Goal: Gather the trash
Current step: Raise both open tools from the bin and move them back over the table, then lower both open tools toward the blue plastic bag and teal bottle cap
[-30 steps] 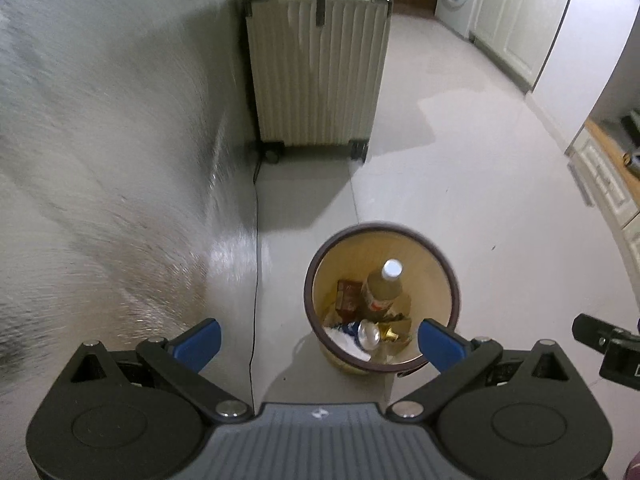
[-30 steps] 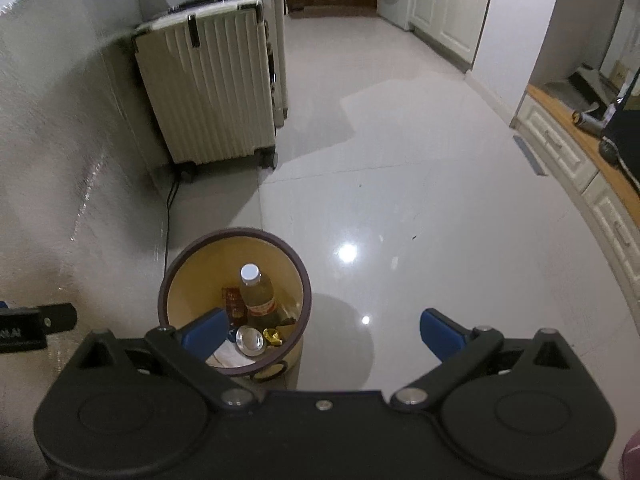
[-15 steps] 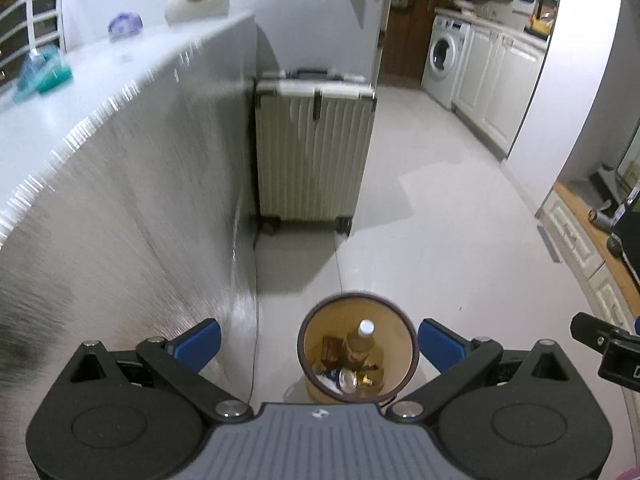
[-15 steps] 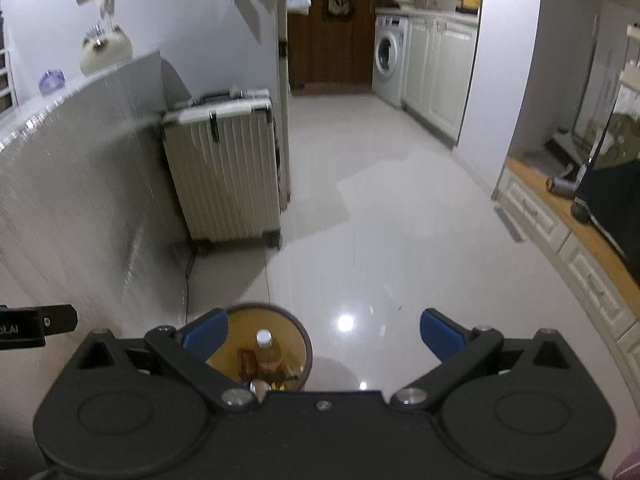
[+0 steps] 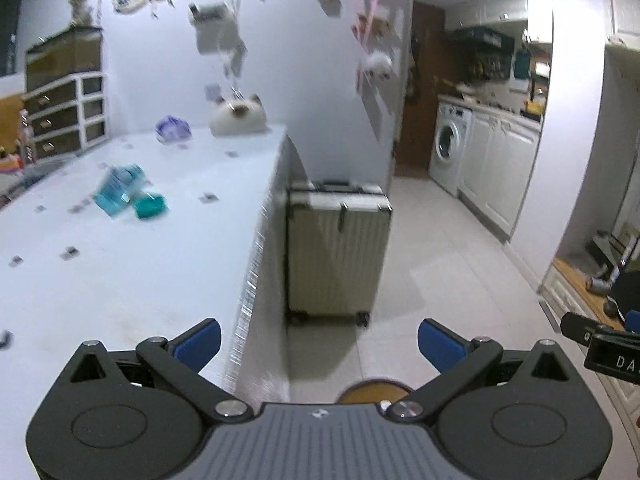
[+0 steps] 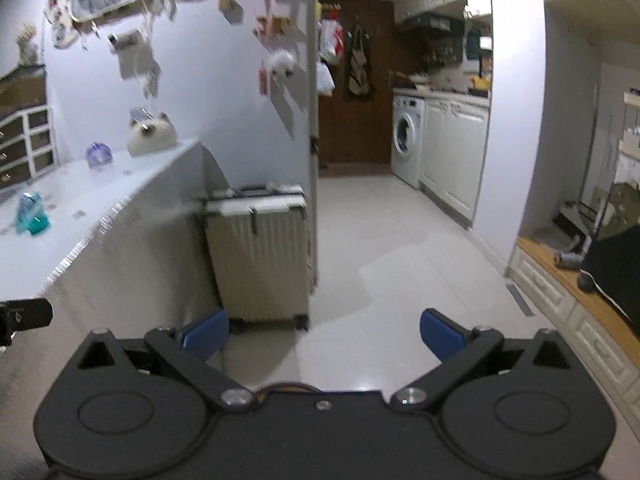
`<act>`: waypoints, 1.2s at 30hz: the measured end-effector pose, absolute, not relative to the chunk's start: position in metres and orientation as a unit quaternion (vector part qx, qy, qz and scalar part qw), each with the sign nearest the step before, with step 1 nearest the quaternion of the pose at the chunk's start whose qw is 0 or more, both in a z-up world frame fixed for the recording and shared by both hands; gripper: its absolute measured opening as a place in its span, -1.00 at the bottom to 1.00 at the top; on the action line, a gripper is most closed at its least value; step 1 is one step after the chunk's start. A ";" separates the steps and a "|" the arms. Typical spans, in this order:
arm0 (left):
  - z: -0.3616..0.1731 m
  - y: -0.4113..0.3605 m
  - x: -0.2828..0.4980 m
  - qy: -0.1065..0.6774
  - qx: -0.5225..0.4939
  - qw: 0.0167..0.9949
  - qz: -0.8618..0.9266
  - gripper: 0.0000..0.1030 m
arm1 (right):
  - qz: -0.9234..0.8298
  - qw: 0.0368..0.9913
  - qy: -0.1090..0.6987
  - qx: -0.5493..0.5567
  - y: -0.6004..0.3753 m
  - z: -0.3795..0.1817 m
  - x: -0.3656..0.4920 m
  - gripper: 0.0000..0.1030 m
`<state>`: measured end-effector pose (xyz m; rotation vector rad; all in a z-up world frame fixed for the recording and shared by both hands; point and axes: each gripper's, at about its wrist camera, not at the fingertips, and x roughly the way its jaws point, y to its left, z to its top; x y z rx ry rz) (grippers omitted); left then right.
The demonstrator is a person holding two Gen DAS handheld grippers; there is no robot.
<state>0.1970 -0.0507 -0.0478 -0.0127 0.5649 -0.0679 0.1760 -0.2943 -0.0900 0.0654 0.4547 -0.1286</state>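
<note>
My left gripper [image 5: 319,344] is open and empty, raised above the edge of a white table [image 5: 120,280]. Only a brown sliver of the trash bin [image 5: 374,390] shows past its body on the floor below. On the table lie a blurred teal plastic bottle [image 5: 128,196] and a crumpled bluish wrapper [image 5: 173,129]. My right gripper [image 6: 324,334] is also open and empty, held over the floor; the bin's rim [image 6: 286,386] just peeks out under it. The teal bottle [image 6: 32,214] and the bluish wrapper [image 6: 99,153] appear far left in the right wrist view.
A cream hard-shell suitcase [image 5: 338,248] stands against the table's end. A cat-shaped ornament [image 5: 238,114] sits at the table's far edge, drawers [image 5: 64,116] behind it. A washing machine [image 5: 450,148] and white cabinets [image 5: 500,172] line the right wall. Tiled floor [image 6: 380,260] lies between.
Both grippers have risen and tilted up from over the bin. The bin has dropped almost out of sight, and the tabletop and its items have come into view. Both stay open.
</note>
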 end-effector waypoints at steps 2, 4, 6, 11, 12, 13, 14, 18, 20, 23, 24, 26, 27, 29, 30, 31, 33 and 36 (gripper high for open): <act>-0.035 -0.040 0.190 0.265 -0.005 0.964 -0.023 1.00 | -0.054 0.975 0.215 0.031 -0.284 -0.081 0.175 1.00; -0.025 -0.029 0.185 0.255 -0.006 0.967 -0.015 1.00 | -0.045 0.977 0.207 0.028 -0.274 -0.073 0.174 1.00; -0.016 -0.019 0.180 0.246 -0.007 0.969 -0.008 1.00 | -0.037 0.979 0.198 0.024 -0.264 -0.065 0.173 1.00; 0.001 0.007 0.172 0.228 -0.006 0.974 0.010 1.00 | -0.013 0.983 0.180 0.019 -0.240 -0.046 0.174 1.00; 0.004 0.012 0.171 0.224 -0.004 0.974 0.014 1.00 | -0.010 0.984 0.178 0.018 -0.235 -0.043 0.174 1.00; 0.007 0.018 0.169 0.222 -0.001 0.975 0.018 1.00 | -0.005 0.984 0.176 0.016 -0.230 -0.039 0.175 1.00; 0.010 0.024 0.167 0.219 -0.001 0.975 0.023 1.00 | -0.002 0.985 0.173 0.015 -0.225 -0.036 0.175 1.00; 0.020 0.050 0.165 0.209 -0.006 0.977 0.043 1.00 | 0.009 0.986 0.163 0.014 -0.204 -0.027 0.183 1.00; 0.024 0.064 0.166 0.207 -0.005 0.977 0.053 1.00 | 0.022 0.987 0.161 0.014 -0.192 -0.024 0.187 1.00; 0.027 0.087 0.168 0.206 -0.006 0.976 0.074 1.00 | 0.033 0.986 0.162 0.011 -0.174 -0.022 0.198 1.00; 0.028 0.096 0.170 0.206 -0.006 0.975 0.082 1.00 | 0.037 0.986 0.162 0.009 -0.168 -0.021 0.201 1.00; 0.032 0.112 0.174 0.204 -0.002 0.974 0.095 1.00 | 0.045 0.985 0.164 0.006 -0.155 -0.021 0.208 1.00; 0.034 0.119 0.176 0.202 0.000 0.974 0.100 1.00 | 0.049 0.985 0.165 0.004 -0.149 -0.021 0.212 1.00; 0.041 0.134 0.181 0.195 0.006 0.974 0.110 1.00 | 0.058 0.984 0.167 0.001 -0.136 -0.020 0.222 1.00; 0.045 0.142 0.184 0.192 0.008 0.975 0.114 1.00 | 0.064 0.984 0.168 -0.001 -0.129 -0.020 0.227 1.00; 0.048 0.149 0.188 0.189 0.011 0.975 0.119 1.00 | 0.070 0.983 0.169 -0.002 -0.123 -0.019 0.233 1.00; 0.056 0.161 0.196 0.183 0.018 0.974 0.129 1.00 | 0.076 0.982 0.173 0.000 -0.113 -0.018 0.243 1.00; 0.069 0.174 0.210 0.172 0.028 0.976 0.132 1.00 | 0.083 0.981 0.175 -0.004 -0.098 -0.017 0.258 1.00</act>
